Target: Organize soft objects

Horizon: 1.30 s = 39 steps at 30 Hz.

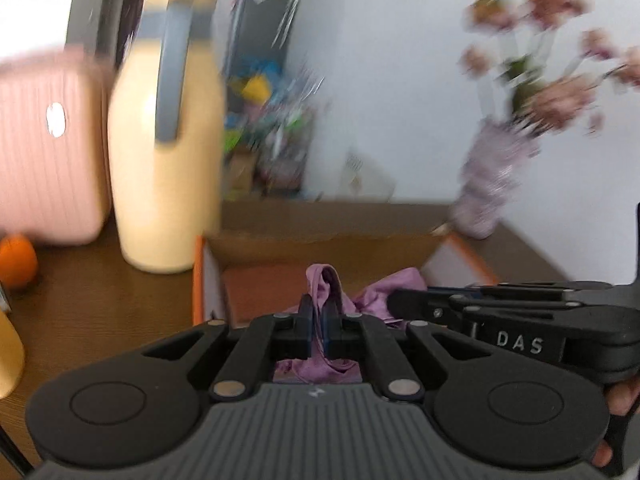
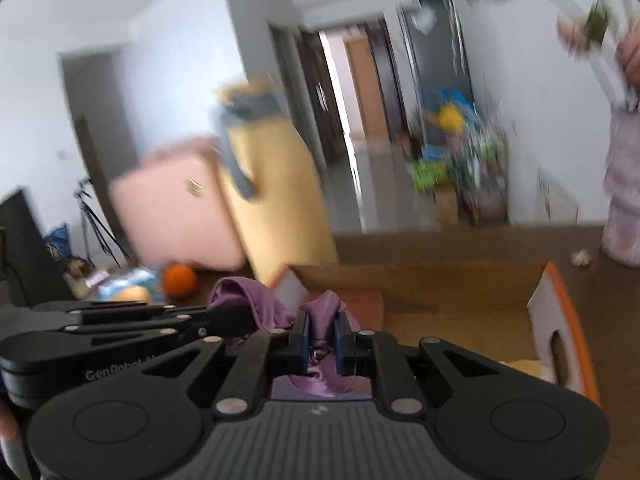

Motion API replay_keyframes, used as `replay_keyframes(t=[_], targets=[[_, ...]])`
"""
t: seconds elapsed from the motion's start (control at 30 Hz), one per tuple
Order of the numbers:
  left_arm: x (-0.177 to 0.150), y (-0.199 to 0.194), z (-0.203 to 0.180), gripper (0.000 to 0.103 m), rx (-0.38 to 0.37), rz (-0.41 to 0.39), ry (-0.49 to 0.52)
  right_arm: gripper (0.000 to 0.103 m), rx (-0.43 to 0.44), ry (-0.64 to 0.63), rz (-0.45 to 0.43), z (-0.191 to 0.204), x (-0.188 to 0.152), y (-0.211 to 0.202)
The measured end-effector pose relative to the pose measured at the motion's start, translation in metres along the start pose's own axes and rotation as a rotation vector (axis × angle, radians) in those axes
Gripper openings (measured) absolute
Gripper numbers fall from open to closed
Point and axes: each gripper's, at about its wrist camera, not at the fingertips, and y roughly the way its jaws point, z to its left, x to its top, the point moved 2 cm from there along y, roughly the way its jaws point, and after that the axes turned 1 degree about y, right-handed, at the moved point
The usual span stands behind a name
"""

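Brown table (image 1: 100, 312) under box (image 1: 320, 248), jug (image 1: 168, 160)

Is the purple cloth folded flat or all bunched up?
Bunched up. The soft purple cloth hangs crumpled between the left gripper and right gripper over the open cardboard box.

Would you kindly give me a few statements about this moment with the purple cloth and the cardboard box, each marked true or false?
1. Both the left gripper and the right gripper are shut on the soft purple cloth. True.
2. The orange-edged open cardboard box is closed with a lid. False: it is open at the top.
3. A tall cream-yellow bottle with a grey strap stands beside a ribbed pink case. True.
4. The round orange fruit lies inside the box. False: it sits on the brown wooden table, left of the box.
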Motion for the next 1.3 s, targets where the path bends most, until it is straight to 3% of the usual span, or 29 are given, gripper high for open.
replay_keyframes(t=[0.13,0.27,0.33,0.43,0.67,0.8,0.97,1.17,1.3], targets=[[-0.008,0.049,0.014,0.007,0.063,0.128,0.006,0.012,-0.052,0.054,0.159,-0.022,0.005,0.071],[-0.010,0.051,0.021,0.011,0.091,0.120,0.015,0.015,-0.075,0.046,0.229,-0.024,-0.002,0.099],[-0.008,0.046,0.022,0.032,0.101,0.108,0.015,0.020,-0.062,0.038,0.254,-0.021,-0.003,0.106],[-0.001,0.028,0.020,0.039,0.143,0.075,0.032,0.022,-0.062,0.014,0.246,-0.016,-0.003,0.098],[0.009,-0.058,0.006,0.040,0.168,-0.008,0.100,0.026,-0.104,-0.022,0.131,-0.026,0.025,0.008],[0.006,-0.124,0.002,0.056,0.195,-0.089,0.089,0.033,-0.184,-0.063,0.053,-0.043,0.029,-0.071],[-0.008,-0.179,-0.009,0.068,0.197,-0.140,0.075,0.036,-0.274,-0.067,-0.019,-0.068,0.009,-0.153],[-0.030,-0.214,-0.030,0.074,0.193,-0.186,0.084,0.038,-0.274,-0.068,-0.084,-0.062,-0.012,-0.210],[-0.055,-0.242,-0.043,0.087,0.244,-0.296,0.103,0.044,-0.264,-0.093,-0.134,-0.044,-0.030,-0.231]])
